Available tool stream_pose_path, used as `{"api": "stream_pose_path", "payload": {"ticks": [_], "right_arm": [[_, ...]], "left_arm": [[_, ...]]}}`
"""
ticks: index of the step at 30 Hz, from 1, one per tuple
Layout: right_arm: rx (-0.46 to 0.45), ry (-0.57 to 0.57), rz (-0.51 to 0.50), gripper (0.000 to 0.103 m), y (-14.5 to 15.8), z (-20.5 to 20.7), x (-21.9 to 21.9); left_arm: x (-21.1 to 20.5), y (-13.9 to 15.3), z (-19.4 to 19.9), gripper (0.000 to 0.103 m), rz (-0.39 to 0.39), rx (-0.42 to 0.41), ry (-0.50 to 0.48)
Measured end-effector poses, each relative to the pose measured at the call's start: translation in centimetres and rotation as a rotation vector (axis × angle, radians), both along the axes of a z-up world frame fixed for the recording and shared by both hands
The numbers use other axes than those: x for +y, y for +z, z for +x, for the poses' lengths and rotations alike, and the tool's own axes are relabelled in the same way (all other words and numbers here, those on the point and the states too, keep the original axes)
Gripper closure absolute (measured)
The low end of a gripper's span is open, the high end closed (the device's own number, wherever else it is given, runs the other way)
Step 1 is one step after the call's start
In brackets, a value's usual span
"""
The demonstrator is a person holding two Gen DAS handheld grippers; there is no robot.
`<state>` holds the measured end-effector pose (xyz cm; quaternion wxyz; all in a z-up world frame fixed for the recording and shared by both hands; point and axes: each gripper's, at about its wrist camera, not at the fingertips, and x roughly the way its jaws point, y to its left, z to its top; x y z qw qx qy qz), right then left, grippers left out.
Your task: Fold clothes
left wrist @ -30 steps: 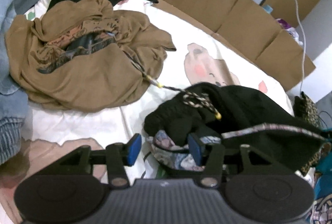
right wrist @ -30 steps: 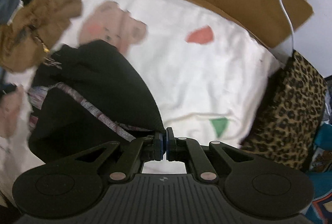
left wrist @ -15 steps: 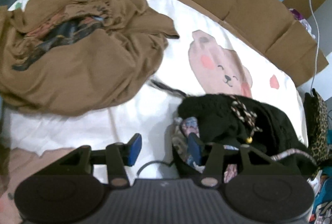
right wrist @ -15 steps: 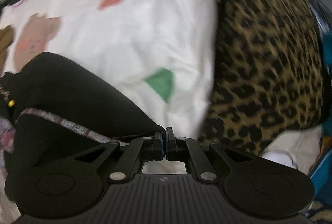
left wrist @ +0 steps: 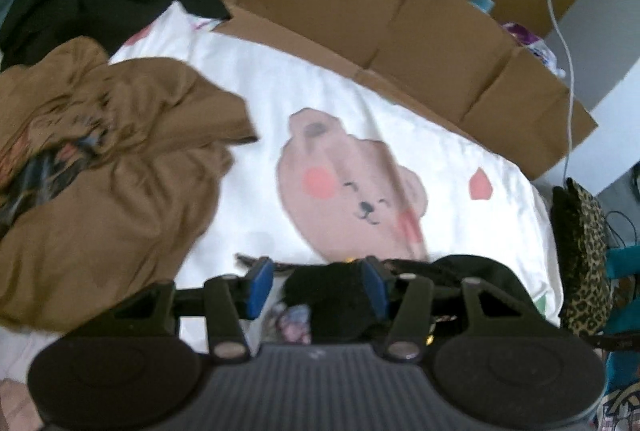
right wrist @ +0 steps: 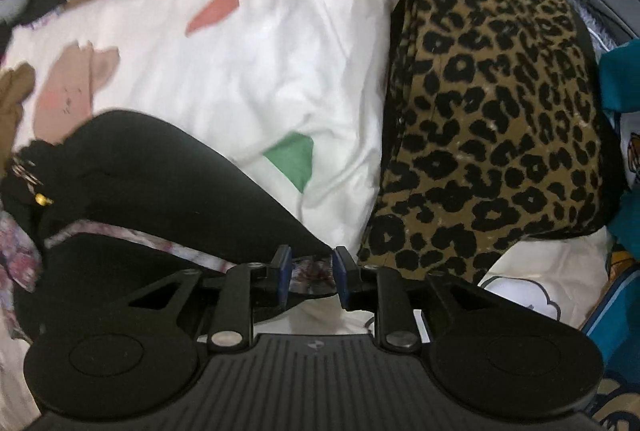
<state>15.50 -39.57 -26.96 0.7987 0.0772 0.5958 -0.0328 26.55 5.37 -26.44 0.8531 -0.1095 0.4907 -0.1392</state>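
Both grippers' jaws are standing spread: the left gripper (left wrist: 316,285) and right gripper (right wrist: 308,273) are each straddling the black garment (right wrist: 160,167).

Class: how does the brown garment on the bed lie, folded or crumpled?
Crumpled. The brown garment lies in a loose, wrinkled heap on the bear-print sheet, with no straight edges or flat layers showing.

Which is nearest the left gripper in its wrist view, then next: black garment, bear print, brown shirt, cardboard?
1. Black garment: between the left gripper fingers.
2. Bear print: just ahead.
3. Brown shirt: off left; close to the bear's rank.
4. Cardboard: far edge.
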Motion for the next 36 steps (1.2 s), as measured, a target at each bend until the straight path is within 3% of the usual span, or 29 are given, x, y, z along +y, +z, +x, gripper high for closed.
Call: {"api": "stream_pose_path", "payload": {"ticks": [4, 7, 9, 14, 23, 26, 31, 32, 33, 36], "right_arm": [[-0.062, -0.009, 0.049, 0.074, 1.6, -1.5, 0.4], [-0.093, -0.027, 0.093, 0.074, 1.8, -2.0, 0.6], [-0.109, -0.04, 0.118, 0.074, 2.0, -2.5, 0.8], [-0.132, -0.062, 0.154, 0.074, 2.2, -4.4, 1.3], [-0.145, -0.09, 0.189, 0.074, 2.2, -6.9, 1.1], [-0.145, -0.092, 0.198, 0.074, 1.9, -7.0, 1.3], [-0.138, -0.097, 0.221, 0.074, 1.5, -6.9, 2.0], [-0.136, -0.096, 0.224, 0.074, 1.4, -6.8, 2.2], [-0.132, -0.091, 0.225, 0.074, 1.5, -6.8, 2.4], [-0.13, -0.08, 0.228, 0.074, 1.8, -6.8, 2.8]], "left_arm": [[-1.4, -0.1, 0.6, 0.05, -0.04, 0.029, -0.005], [-1.9, -1.1, 1.4, 0.053, -0.148, 0.118, 0.027], [-2.6, -1.8, 1.9, 0.054, -0.17, 0.146, 0.038], [-4.0, -3.4, 2.8, 0.065, -0.16, 0.224, 0.054], [-6.0, -5.2, 4.4, 0.066, -0.08, 0.306, 0.087], [-6.1, -5.7, 4.7, 0.078, -0.06, 0.336, 0.137], [-5.5, -7.2, 5.2, 0.08, -0.106, 0.421, 0.215], [-5.3, -7.4, 5.3, 0.084, -0.118, 0.429, 0.228], [-5.1, -7.4, 5.3, 0.099, -0.13, 0.436, 0.241], [-4.9, -6.1, 4.9, 0.101, -0.137, 0.4, 0.222]]}}
